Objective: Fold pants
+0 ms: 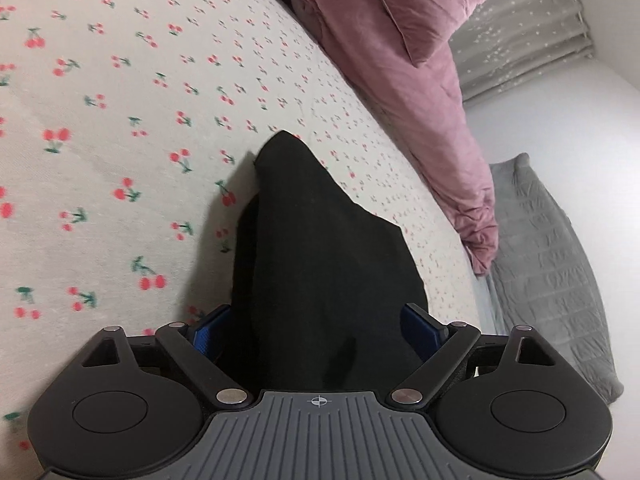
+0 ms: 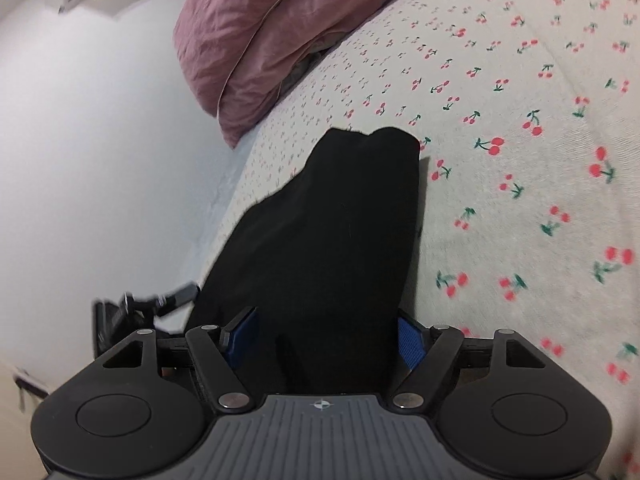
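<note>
The black pants (image 1: 312, 232) lie as a folded dark bundle on the cherry-print bed sheet (image 1: 120, 120). In the left wrist view my left gripper (image 1: 316, 328) stands open, its blue pads (image 1: 212, 328) wide apart, with the near end of the pants lying between them. The right wrist view shows the same pants (image 2: 340, 220) stretching away over the sheet (image 2: 520, 160). My right gripper (image 2: 324, 336) is open too, and its blue pads (image 2: 410, 344) flank the near end of the cloth without pinching it.
A pink duvet (image 1: 400, 60) is heaped along the far side of the bed, also seen as pink bedding (image 2: 248, 40). A grey quilted blanket (image 1: 552, 264) lies past the bed's edge under a grey curtain (image 1: 520, 32). A blurred black device (image 2: 132, 308) sits left of the pants against a white wall (image 2: 80, 140).
</note>
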The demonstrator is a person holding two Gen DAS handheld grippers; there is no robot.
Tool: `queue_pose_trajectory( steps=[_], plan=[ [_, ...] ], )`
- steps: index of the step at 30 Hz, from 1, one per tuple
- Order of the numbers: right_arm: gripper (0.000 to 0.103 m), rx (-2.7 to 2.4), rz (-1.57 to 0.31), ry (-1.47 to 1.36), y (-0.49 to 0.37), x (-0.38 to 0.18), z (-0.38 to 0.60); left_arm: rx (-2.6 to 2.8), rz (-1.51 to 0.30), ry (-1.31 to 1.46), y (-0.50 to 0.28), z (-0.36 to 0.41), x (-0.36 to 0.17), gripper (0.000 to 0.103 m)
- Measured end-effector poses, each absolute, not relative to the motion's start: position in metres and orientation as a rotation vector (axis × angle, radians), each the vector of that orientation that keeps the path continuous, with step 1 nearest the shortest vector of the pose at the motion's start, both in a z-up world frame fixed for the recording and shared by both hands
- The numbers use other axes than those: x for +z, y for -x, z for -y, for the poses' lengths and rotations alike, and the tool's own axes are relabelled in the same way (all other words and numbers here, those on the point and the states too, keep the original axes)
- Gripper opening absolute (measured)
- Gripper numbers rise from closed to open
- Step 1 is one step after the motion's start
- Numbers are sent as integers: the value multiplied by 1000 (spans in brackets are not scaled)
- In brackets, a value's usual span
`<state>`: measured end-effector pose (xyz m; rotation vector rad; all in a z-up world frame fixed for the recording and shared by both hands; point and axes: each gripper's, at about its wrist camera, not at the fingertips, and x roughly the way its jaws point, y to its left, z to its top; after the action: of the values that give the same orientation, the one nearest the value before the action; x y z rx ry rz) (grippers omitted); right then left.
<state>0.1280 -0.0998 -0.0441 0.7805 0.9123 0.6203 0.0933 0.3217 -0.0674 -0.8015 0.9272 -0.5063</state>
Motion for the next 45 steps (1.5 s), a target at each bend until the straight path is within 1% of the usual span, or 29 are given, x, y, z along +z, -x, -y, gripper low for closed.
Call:
queue_pose_trajectory(
  steps=[3, 5, 6, 7, 8, 10, 11, 13, 18, 21, 26, 31, 37, 40, 41, 42, 44, 45],
  plan=[
    [67, 615, -912, -819, -138, -46, 96, -534, -941, 832, -99, -312, -72, 77],
    [57, 604, -913, -828, -143, -47, 92, -526, -931, 841, -101, -308, -74, 70],
    [52, 599, -916, -827, -144, -48, 91, -504, -927, 851, -101, -306, -76, 56],
    [37, 590, -922, -823, -144, -49, 90, -480, -930, 862, -102, -306, -78, 37],
    [27, 572, -937, -827, -145, -51, 89, -458, -938, 881, -102, -306, -82, 35],
    [17, 565, -945, -884, -144, -55, 94, -443, -925, 929, -98, -305, -85, 30],
    [16, 565, -940, -919, -142, -55, 98, -437, -918, 928, -97, -302, -83, 29],
    [15, 572, -924, -950, -138, -49, 103, -439, -909, 913, -96, -292, -76, 26],
    [15, 557, -886, -925, -124, -21, 122, -465, -923, 878, -100, -254, -65, 25],
    [15, 520, -897, -955, -125, -13, 151, -492, -944, 863, -107, -224, -63, 24],
    [15, 450, -837, -976, -133, 3, 201, -547, -960, 842, -124, -170, -63, 23],
    [15, 415, -773, -947, -148, 13, 240, -595, -935, 866, -139, -127, -59, 22],
    [15, 456, -644, -937, -182, 15, 261, -612, -853, 927, -156, -106, -56, 22],
    [18, 447, -618, -929, -194, 6, 275, -597, -839, 964, -167, -106, -67, 23],
    [21, 411, -626, -913, -197, -1, 280, -570, -856, 945, -172, -104, -72, 24],
    [22, 369, -645, -897, -197, -8, 284, -536, -874, 916, -176, -102, -77, 24],
    [29, 246, -722, -844, -204, -26, 284, -488, -890, 886, -181, -100, -87, 27],
    [30, 195, -757, -801, -206, -33, 283, -489, -887, 898, -182, -101, -87, 29]
  ],
)
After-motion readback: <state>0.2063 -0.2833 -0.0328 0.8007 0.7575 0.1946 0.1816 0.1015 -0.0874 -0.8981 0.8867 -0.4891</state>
